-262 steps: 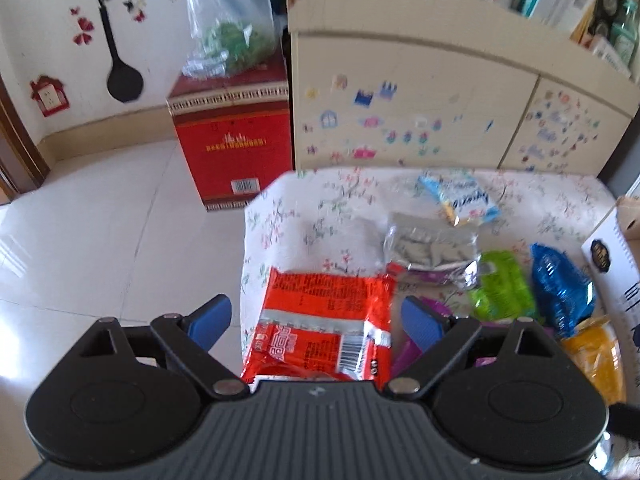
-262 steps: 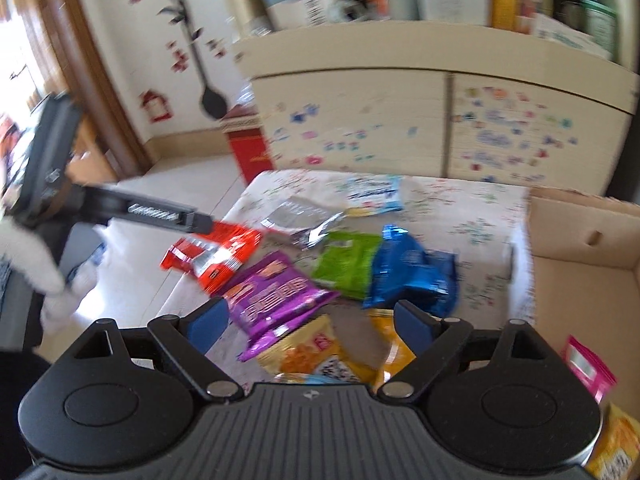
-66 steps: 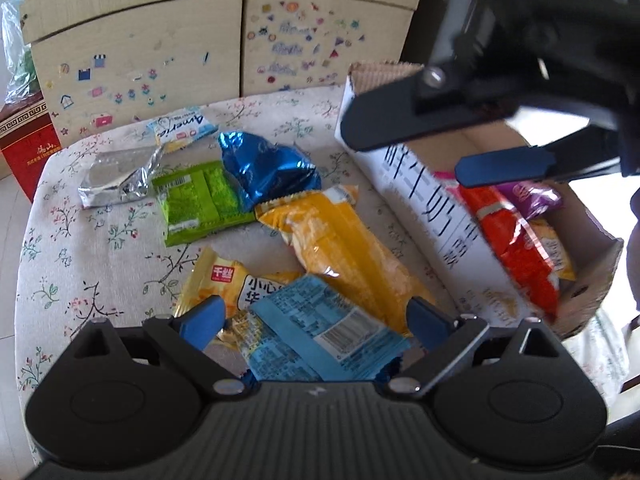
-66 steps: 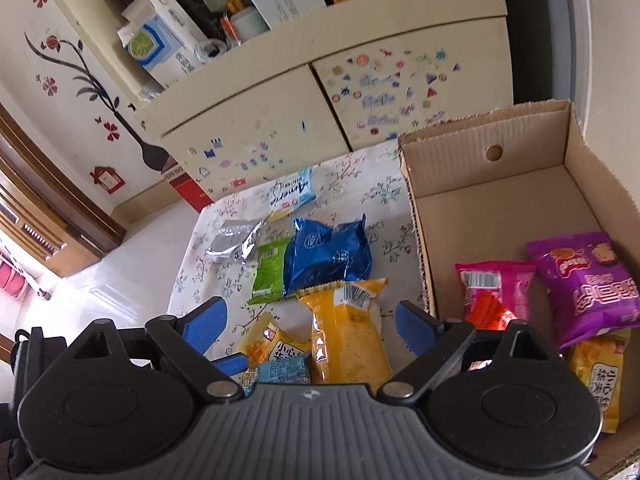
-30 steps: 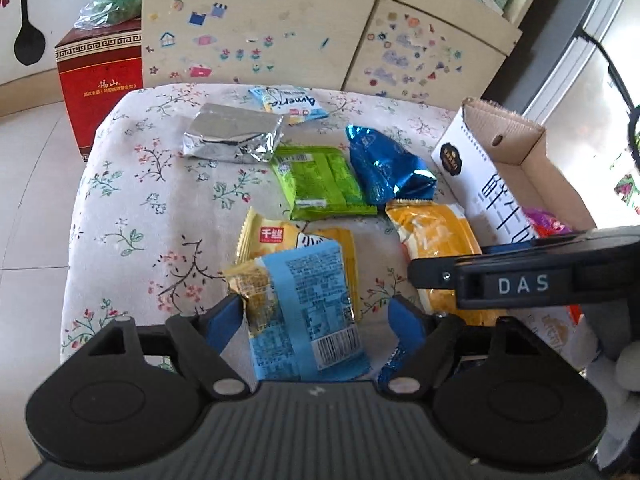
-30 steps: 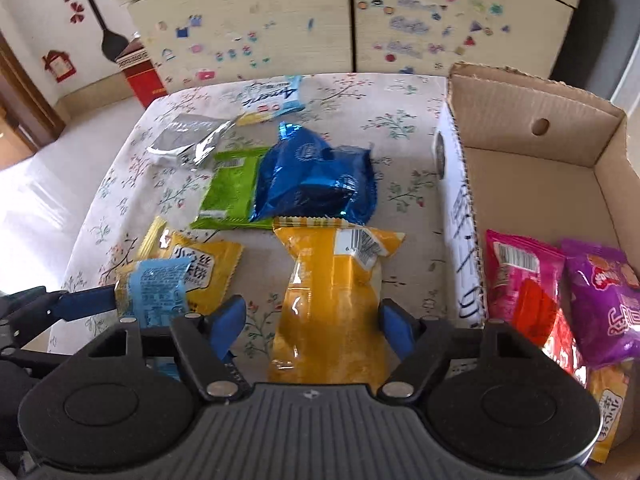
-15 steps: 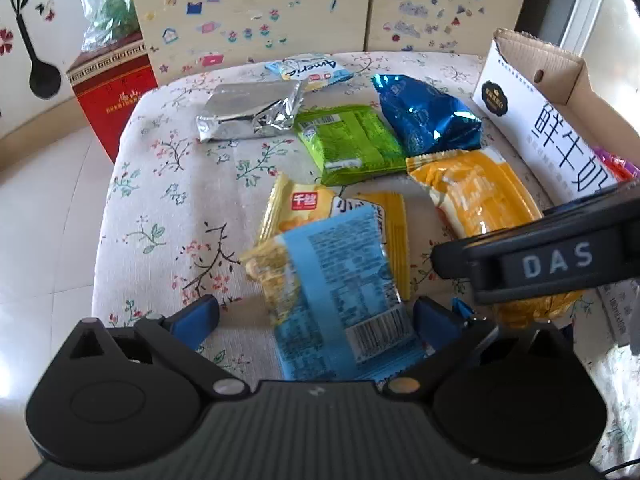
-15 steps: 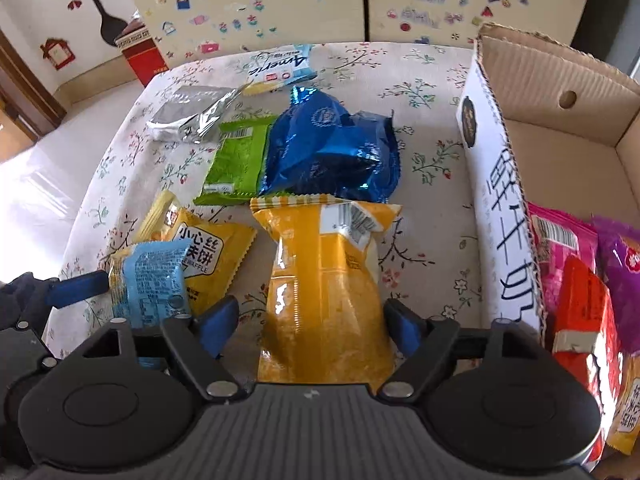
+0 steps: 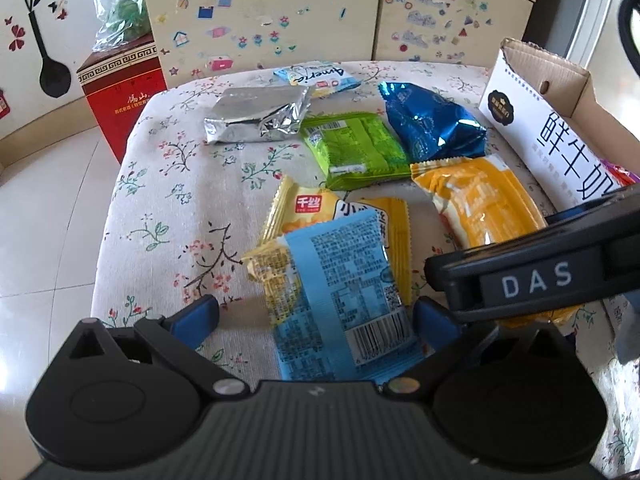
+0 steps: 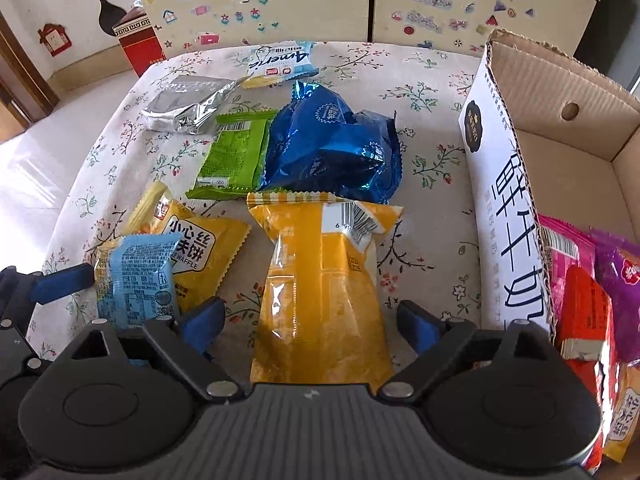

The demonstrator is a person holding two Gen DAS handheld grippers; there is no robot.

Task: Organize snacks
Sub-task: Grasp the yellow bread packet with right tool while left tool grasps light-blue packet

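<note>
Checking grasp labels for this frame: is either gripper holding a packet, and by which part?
Nothing is held. The left gripper stands open astride the light blue packet, the right gripper open astride the orange packet; pads clear of both.

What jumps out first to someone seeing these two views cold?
Bright snack packets strewn over the floral tablecloth: a shiny dark blue bag at centre, a big orange packet lying between the open right gripper fingers. The open left gripper straddles a light blue packet. At right, a cardboard box already holds pink, red and purple packets.
</note>
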